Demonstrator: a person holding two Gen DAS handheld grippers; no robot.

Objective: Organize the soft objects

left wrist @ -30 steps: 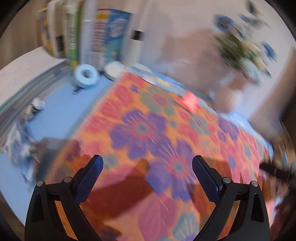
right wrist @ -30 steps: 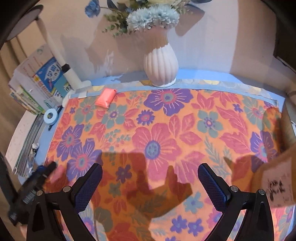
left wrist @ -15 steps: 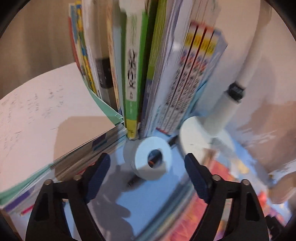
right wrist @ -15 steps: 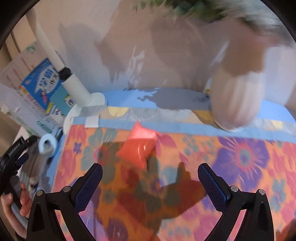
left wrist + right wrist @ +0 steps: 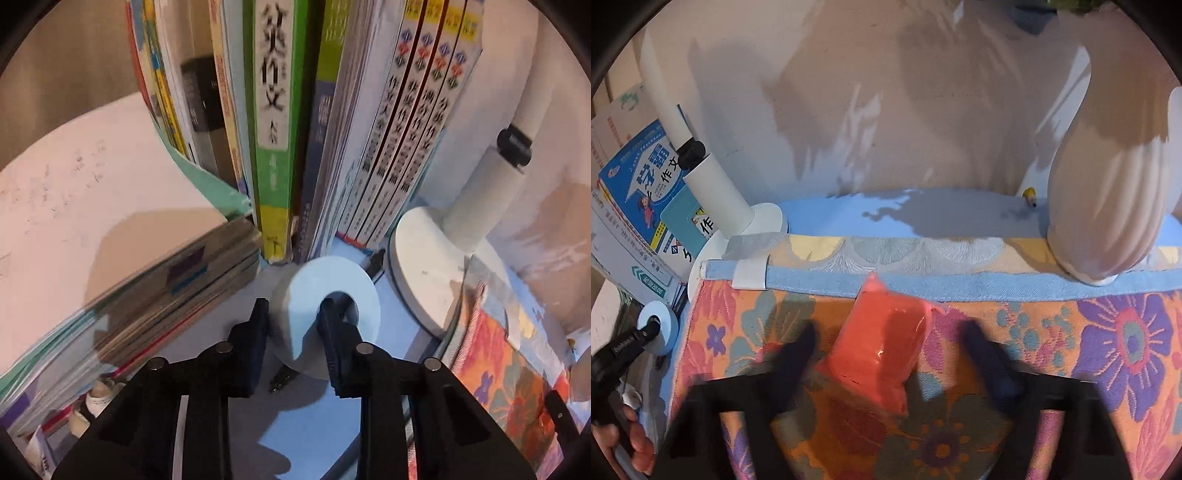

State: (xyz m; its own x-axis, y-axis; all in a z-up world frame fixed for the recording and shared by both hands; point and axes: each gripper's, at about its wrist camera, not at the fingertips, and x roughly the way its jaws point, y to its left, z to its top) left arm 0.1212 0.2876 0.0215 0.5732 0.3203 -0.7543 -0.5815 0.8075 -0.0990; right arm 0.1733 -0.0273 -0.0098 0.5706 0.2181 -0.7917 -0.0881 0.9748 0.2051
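- Since half a second ago, both grippers have closed in on their targets: the left gripper (image 5: 291,325) has gone from hovering spread before the tape roll (image 5: 325,314) to nipping it, and the right gripper (image 5: 890,354) has come down around the red pouch (image 5: 879,343).
- Left fingers pinch the roll's wall, one outside and one through the core hole; likely the surest hold on a ring standing on edge.
- Roll stands on the blue table (image 5: 314,424), just before the books (image 5: 273,129) and beside the lamp base (image 5: 424,269), so approach room is tight.
- Right fingers are spread, one on each side of the pouch; they are blurred, and contact cannot be told.
- Pouch lies on the floral cloth (image 5: 1108,332), its far end at the cloth's blue border, well left of the vase (image 5: 1108,206).
- Pouch looks soft and film-wrapped, so a squeeze across its middle would probably dent it before it lifts.
- Neither thing looks lifted yet; sorting seems only begun.
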